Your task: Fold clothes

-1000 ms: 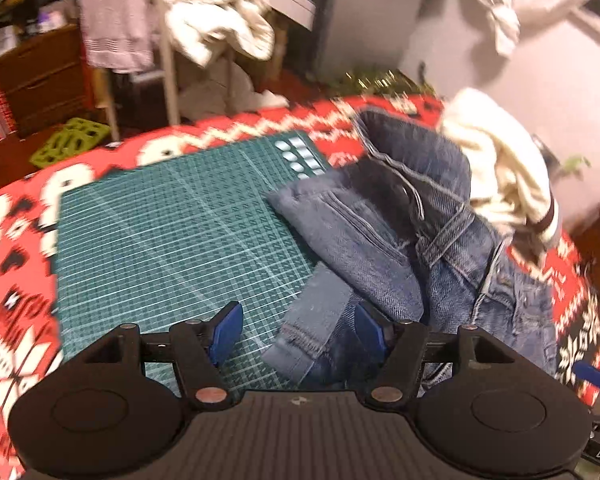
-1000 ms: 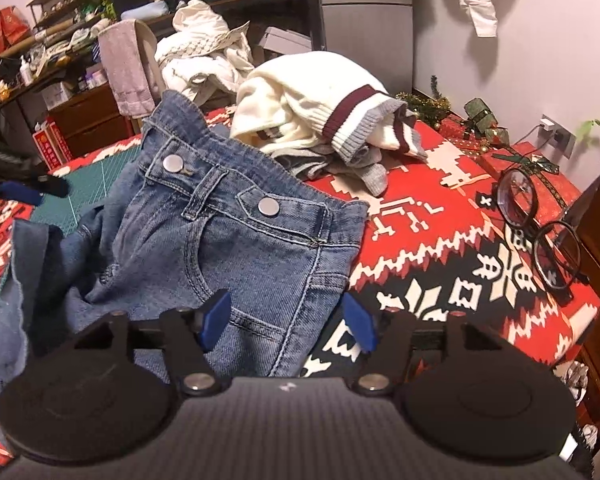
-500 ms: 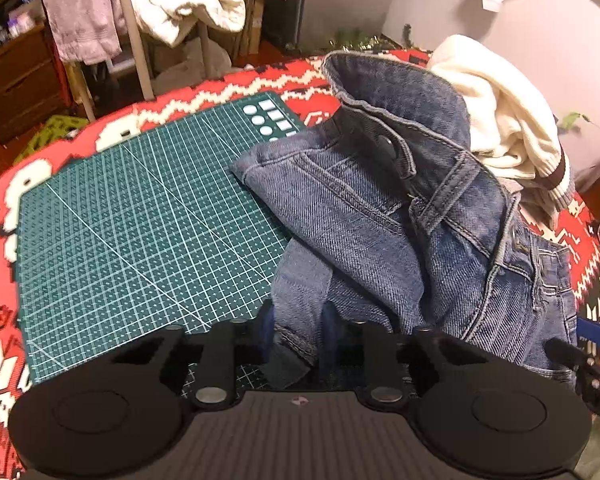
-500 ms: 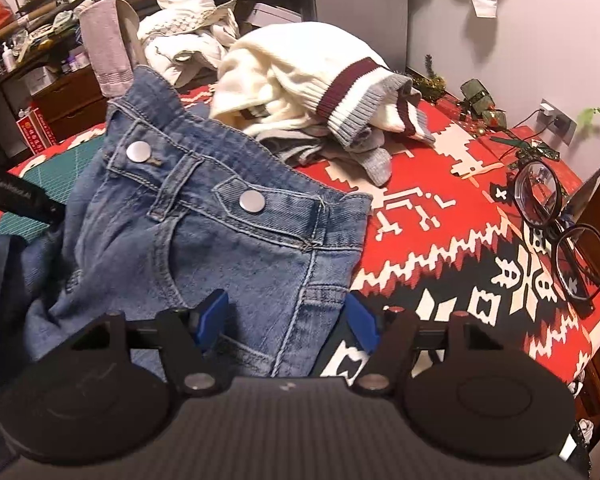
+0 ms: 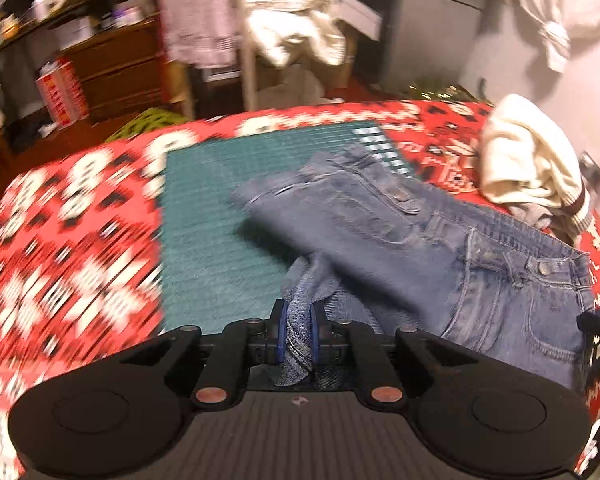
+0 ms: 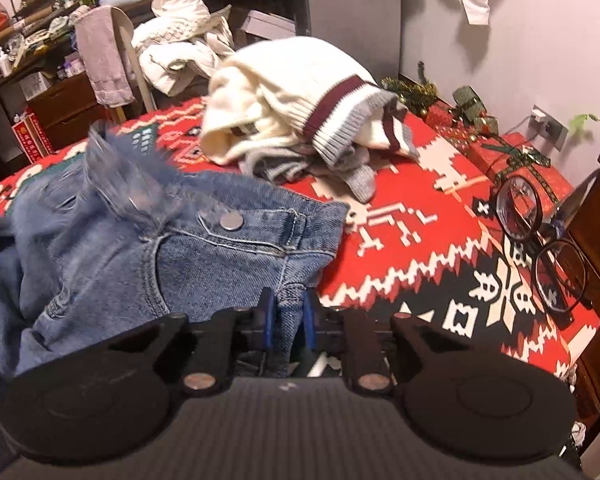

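Clamping denim, the left gripper [image 5: 295, 330] pinches a bunched hem fold of the jeans [image 5: 440, 248]; the right gripper [image 6: 286, 326] pinches the waistband side seam; both sets of blue pads are closed on cloth. The jeans lie crumpled across the green cutting mat [image 5: 216, 216] and red patterned cloth [image 6: 420, 240]; judged step: spreading the garment flat, which calls for drawing both grips apart. No legible writing; the red box's lettering is unreadable.

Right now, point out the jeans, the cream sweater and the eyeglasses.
jeans [image 6: 204, 256], right wrist view, front pocket panel.
cream sweater [image 6: 296, 76], right wrist view, knit body.
eyeglasses [image 6: 518, 210], right wrist view, upper lens.
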### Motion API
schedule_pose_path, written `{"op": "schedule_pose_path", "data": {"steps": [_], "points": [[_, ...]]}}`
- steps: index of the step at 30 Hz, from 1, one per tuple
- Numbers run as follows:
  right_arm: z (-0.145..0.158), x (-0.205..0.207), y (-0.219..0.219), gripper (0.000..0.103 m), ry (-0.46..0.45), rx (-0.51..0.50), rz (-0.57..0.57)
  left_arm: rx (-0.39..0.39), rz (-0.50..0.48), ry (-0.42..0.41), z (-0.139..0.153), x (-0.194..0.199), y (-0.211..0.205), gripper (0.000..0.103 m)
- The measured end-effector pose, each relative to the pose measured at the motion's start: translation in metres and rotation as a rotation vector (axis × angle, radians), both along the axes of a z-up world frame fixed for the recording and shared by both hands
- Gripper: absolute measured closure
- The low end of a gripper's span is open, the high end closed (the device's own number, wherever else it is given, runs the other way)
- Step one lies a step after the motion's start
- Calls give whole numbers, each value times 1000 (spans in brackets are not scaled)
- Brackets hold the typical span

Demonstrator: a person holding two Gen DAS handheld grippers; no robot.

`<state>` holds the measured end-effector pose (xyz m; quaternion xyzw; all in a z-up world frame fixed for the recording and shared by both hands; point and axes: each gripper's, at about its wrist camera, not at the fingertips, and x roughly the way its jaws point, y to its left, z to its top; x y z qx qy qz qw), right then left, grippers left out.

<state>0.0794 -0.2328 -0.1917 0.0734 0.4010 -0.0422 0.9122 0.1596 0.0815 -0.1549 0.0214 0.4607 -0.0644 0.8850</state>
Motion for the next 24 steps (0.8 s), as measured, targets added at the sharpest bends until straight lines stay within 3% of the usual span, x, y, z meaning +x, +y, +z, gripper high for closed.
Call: {"op": "schedule_pose_path", "data": {"steps": [12, 17, 24], "points": [[9, -6, 29, 89, 1, 1, 97, -105, 256, 17, 20, -121, 64, 92], [11, -9, 41, 89, 5, -3, 135, -116, 269, 79, 7, -149, 68, 90], [8, -12, 40, 81, 8, 4, 135, -90, 229, 15, 19, -149, 77, 76]]}}
